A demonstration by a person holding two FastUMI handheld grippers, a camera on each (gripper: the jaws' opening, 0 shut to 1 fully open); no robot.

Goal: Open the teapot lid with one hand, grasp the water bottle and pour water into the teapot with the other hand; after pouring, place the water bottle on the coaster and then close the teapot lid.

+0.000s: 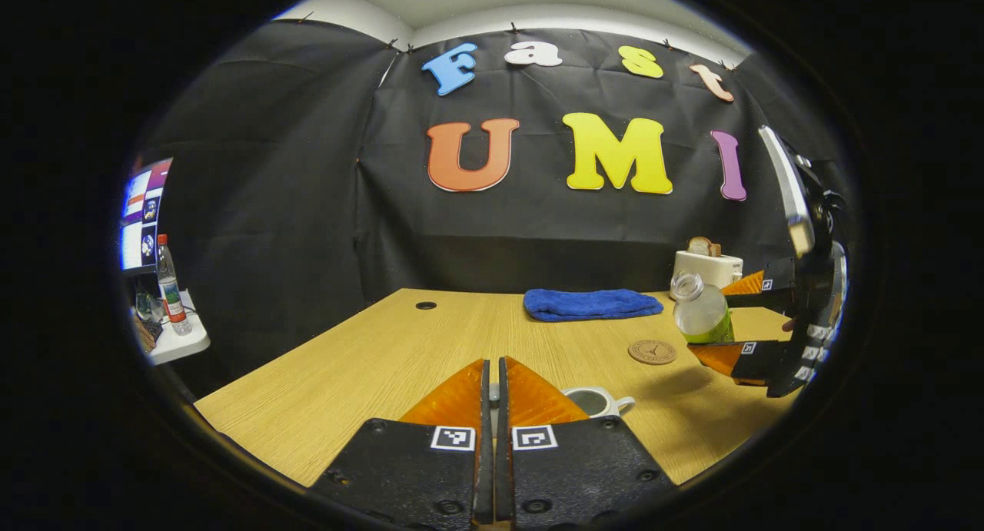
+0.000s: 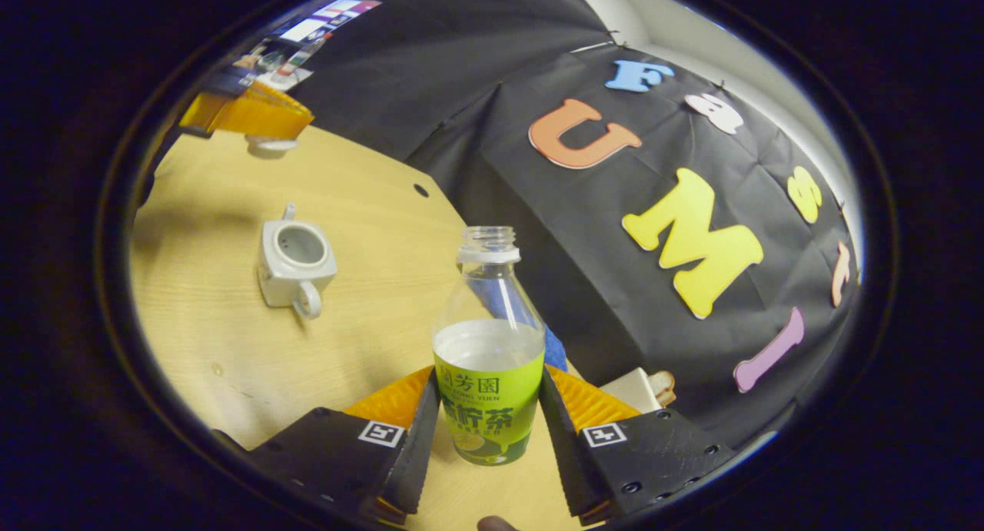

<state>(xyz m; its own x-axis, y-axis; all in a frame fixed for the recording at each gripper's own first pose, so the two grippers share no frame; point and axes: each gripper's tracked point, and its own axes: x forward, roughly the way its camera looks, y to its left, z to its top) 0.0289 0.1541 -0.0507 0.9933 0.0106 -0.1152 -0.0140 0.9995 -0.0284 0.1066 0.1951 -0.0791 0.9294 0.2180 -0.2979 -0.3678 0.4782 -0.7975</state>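
Wooden and pale, the table [image 1: 369, 346] carries a white teapot [image 2: 294, 262] with its top open and its lid off. In the left gripper view the left tool [image 1: 493, 385] has its two fingers almost together, nipping a small grey knob between the tips; this looks like the knob of the teapot lid [image 2: 270, 143], which in the right gripper view hangs under that tool, lifted clear of the table and to the far left of the teapot. In the left gripper view the teapot sits just beyond the right finger, low and near.

The right tool [image 2: 489, 408] is closed on a water bottle [image 2: 489, 362], one finger pressing each side of its green label. The bottle has no cap and is partly full of clear water. In the left gripper view it is held in the air on the right, tilted with its mouth towards the left, above and to the right of a round coaster [image 1: 652, 352] that lies flat on the table.

Farther back lie a folded blue towel [image 1: 592, 303] and, at the far right, a white toaster [image 1: 707, 268] with bread in it. On the far left a second bottle [image 1: 171, 285] stands on a small white shelf [image 1: 181, 345] next to a lit screen [image 1: 142, 216].
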